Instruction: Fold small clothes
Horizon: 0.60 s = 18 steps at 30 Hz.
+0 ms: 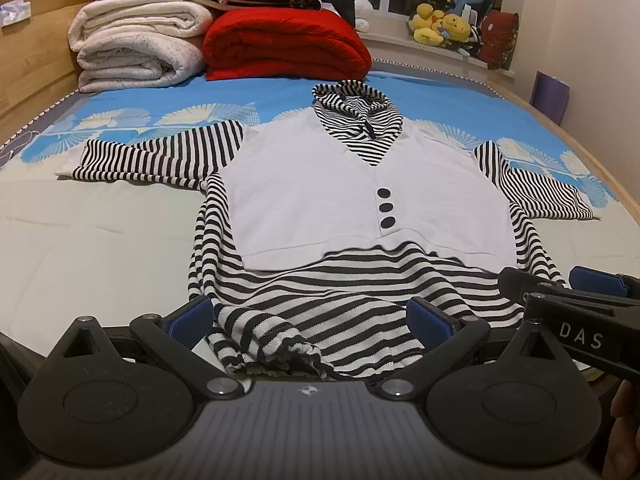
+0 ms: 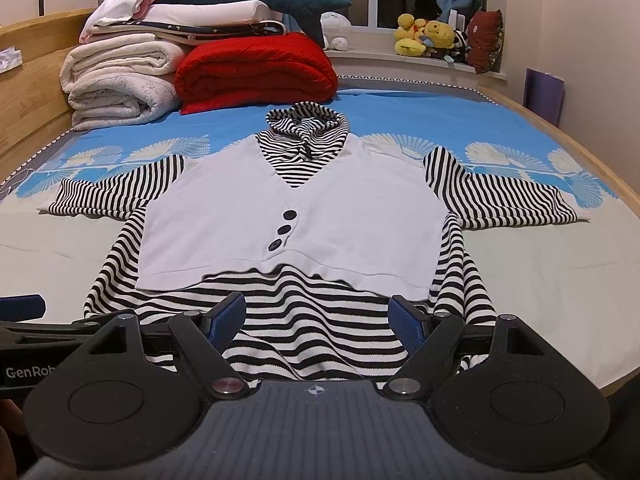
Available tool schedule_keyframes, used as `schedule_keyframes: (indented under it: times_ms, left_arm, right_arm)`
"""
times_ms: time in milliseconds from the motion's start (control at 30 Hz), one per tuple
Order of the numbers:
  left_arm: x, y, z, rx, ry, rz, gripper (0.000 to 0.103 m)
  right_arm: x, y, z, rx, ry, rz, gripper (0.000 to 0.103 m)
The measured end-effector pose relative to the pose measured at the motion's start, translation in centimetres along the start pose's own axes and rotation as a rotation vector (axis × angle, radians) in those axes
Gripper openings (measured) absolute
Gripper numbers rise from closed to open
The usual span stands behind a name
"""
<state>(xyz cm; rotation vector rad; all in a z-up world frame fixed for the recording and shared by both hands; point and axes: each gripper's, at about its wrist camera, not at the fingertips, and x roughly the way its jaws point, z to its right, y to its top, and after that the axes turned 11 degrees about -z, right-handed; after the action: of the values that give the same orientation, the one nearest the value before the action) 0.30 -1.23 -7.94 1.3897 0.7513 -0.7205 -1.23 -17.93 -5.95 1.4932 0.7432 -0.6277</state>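
1. Locate the garment (image 1: 304, 196): a small striped hooded top with a plain pale vest panel and 3 dark buttons (image 1: 386, 207). It lies face up on the bed (image 1: 100, 248), both sleeves spread to the sides and the hood pointing at the far bedding stack.
2. Check the left claw (image 1: 312, 316). Its blue pads stand wide apart and hold nothing. It hovers low over the near hem, left of centre, where the cloth is bunched and turned over.
3. Check the right claw (image 2: 316, 316). It is also wide and empty, and sits just beside the left claw over the right half of the hem.
4. Expect a light, limp knit. It has no stiffness, so any part you lift will sag and drag the layers beneath it.
5. Note that the vest panel appears to be a second layer over the striped body. It is likely to slide or wrinkle if you pinch 1 layer only.
6. Take hold at an edge, not mid-panel. The 2 near hem corners or a sleeve cuff (image 2: 560, 210) give a clean fold line.
7. Smooth the bunched hem (image 1: 276, 344) first, as a fold over it would likely set the crease.
8. Keep the pads clear of the buttons, since hard discs reduce grip on the cloth.
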Motion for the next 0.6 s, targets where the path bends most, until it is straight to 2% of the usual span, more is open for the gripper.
schedule_keyframes:
  times_ms: [467,600]
  left_arm:
    - [0.07,-0.02,0.03,-0.001,-0.006,-0.003,0.102]
    - [0.58,0.51,-0.80,-0.043,0.000,-0.019,0.102]
  right_arm:
    - [0.05,-0.01,0.13,0.009,0.009,-0.004,0.079]
    - [0.31,0.30,0.81,0.042,-0.018,-0.003,0.079]
